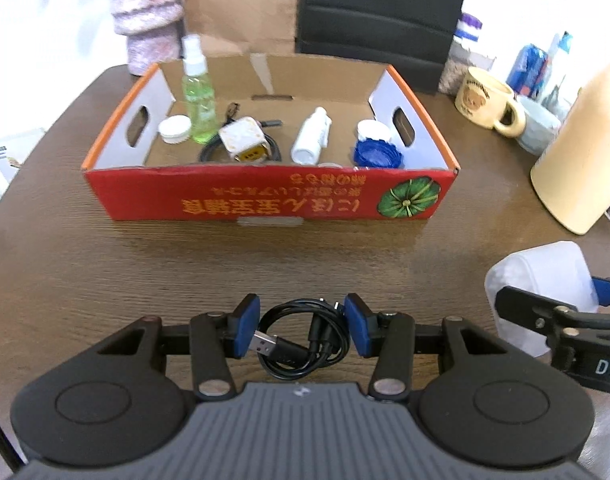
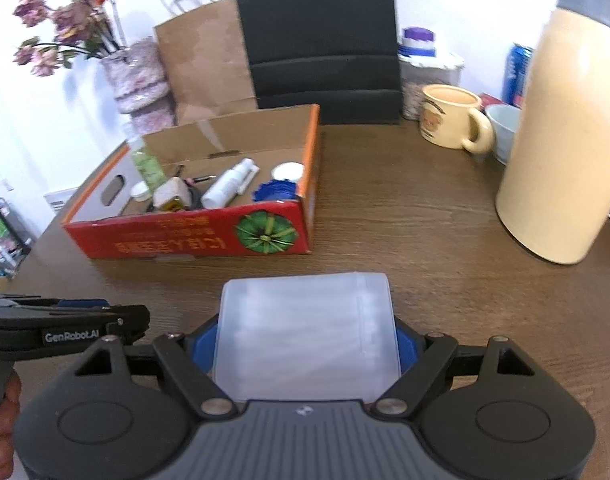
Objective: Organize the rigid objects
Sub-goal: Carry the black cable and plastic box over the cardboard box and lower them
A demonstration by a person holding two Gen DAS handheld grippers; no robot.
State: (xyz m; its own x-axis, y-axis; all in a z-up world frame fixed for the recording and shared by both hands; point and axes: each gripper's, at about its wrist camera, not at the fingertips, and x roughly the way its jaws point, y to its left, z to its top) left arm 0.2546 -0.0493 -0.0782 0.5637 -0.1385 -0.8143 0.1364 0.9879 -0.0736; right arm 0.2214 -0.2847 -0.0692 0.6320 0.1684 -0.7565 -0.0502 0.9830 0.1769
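Note:
My left gripper (image 1: 301, 330) is shut on a coiled black USB cable (image 1: 305, 340), held above the brown table short of the red cardboard box (image 1: 265, 196). In the box lie a green spray bottle (image 1: 199, 96), a white bottle (image 1: 313, 136), a white cube (image 1: 243, 140), a small white jar (image 1: 175, 128) and a blue lid (image 1: 379, 154). My right gripper (image 2: 307, 344) is shut on a translucent white plastic case (image 2: 305, 328), to the right of the box (image 2: 209, 232). That case (image 1: 541, 280) and the right gripper's fingers (image 1: 561, 312) also show at the left wrist view's right edge.
A tall cream thermos (image 2: 561, 148) stands at the right, with a cream mug (image 2: 453, 120) and a pale bowl (image 2: 505, 128) behind it. A black chair back (image 2: 321, 40), a brown paper bag (image 2: 201, 60) and a flower vase (image 2: 141, 80) stand beyond the box.

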